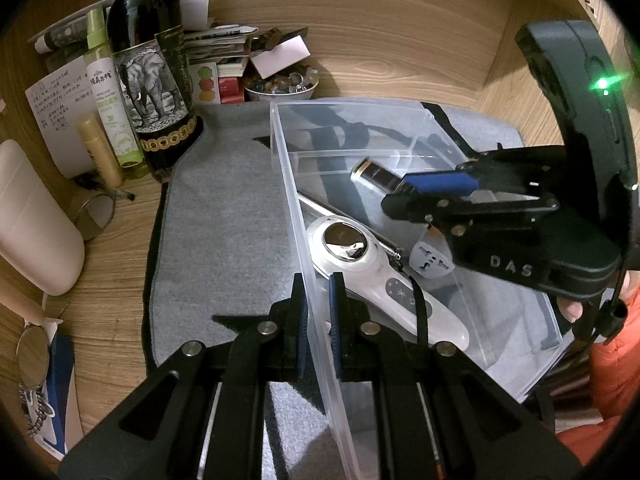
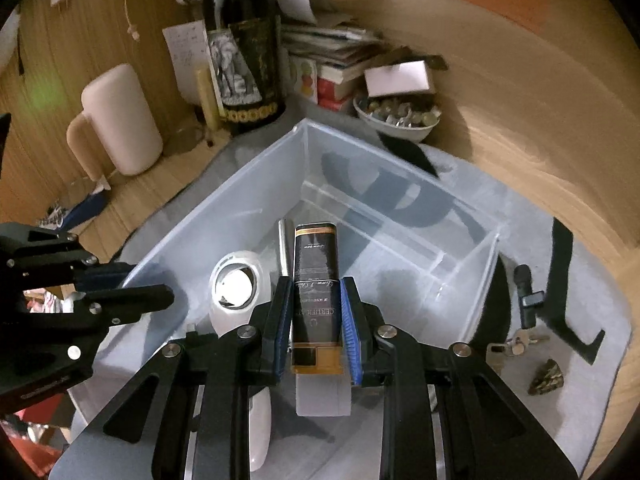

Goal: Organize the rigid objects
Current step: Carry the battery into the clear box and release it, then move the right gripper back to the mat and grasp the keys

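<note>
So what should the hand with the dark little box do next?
Probably lower it a little and let go. The right gripper holds the dark box above the floor of the clear bin, beside the white handheld device. The left gripper is pinching the bin's wall, which should keep it from sliding.

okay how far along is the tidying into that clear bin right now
Done: a white handheld device and a metal rod lie in the clear bin. In hand: the right gripper holds a dark tube over it; the left gripper clamps the wall. Left: keys and a rock.
</note>
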Tool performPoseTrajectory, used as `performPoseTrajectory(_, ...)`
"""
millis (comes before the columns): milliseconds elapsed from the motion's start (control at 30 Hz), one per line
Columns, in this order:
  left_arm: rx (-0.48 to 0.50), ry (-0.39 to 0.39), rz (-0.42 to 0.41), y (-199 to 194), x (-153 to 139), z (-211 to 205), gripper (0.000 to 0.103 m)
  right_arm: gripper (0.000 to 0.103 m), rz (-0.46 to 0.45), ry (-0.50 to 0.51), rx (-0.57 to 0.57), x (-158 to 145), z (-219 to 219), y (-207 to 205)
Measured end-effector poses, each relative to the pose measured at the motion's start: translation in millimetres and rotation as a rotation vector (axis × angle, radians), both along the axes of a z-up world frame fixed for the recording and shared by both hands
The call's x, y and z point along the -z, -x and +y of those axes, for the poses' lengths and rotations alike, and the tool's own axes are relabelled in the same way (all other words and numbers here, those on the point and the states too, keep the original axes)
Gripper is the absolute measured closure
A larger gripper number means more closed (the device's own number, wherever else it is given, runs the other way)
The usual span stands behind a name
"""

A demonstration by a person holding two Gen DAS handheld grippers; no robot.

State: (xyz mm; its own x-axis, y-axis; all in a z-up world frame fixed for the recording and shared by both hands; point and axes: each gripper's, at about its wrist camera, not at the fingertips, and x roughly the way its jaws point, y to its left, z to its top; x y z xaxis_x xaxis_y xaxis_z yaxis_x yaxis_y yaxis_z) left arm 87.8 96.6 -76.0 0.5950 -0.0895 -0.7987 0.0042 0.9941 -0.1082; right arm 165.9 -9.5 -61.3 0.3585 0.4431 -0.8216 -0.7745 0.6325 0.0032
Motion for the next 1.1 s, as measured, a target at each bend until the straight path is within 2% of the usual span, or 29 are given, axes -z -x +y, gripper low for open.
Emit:
performPoseTrajectory(300, 0.000, 0.000, 0.000, 0, 0, 0, 0.094, 0.082, -0.005, 0.007, -0.026, 1, 4, 6)
performPoseTrajectory(467, 0.000, -0.001, 0.000, 0, 0, 0, 0.094, 0.064, -0.053, -0.014, -0.015, -10, -3, 11)
performPoseTrajectory(500, 0.000, -0.001, 0.000, 0, 0, 0, 0.094, 0.064, -0.065, -0.022, -0.011, -13, -5, 12)
performPoseTrajectory(767, 0.000, -0.001, 0.001, 0, 0, 1, 0.094, 0.063, -0.125, -0.082, 0.035, -42, -34, 14)
performPoseTrajectory(1000, 0.000, -0.002, 0.001, 0, 0, 1, 0.094, 0.061, -0.186, -0.110, 0.123, -63, -71, 7)
performPoseTrajectory(1067, 0.000, -0.002, 0.000, 0, 0, 1, 0.094, 0.050, -0.197, -0.118, 0.161, -65, -84, 3)
performPoseTrajectory(1100, 0.000, -0.002, 0.000, 0, 0, 1, 0.094, 0.048, -0.204, -0.121, 0.178, -66, -89, 1)
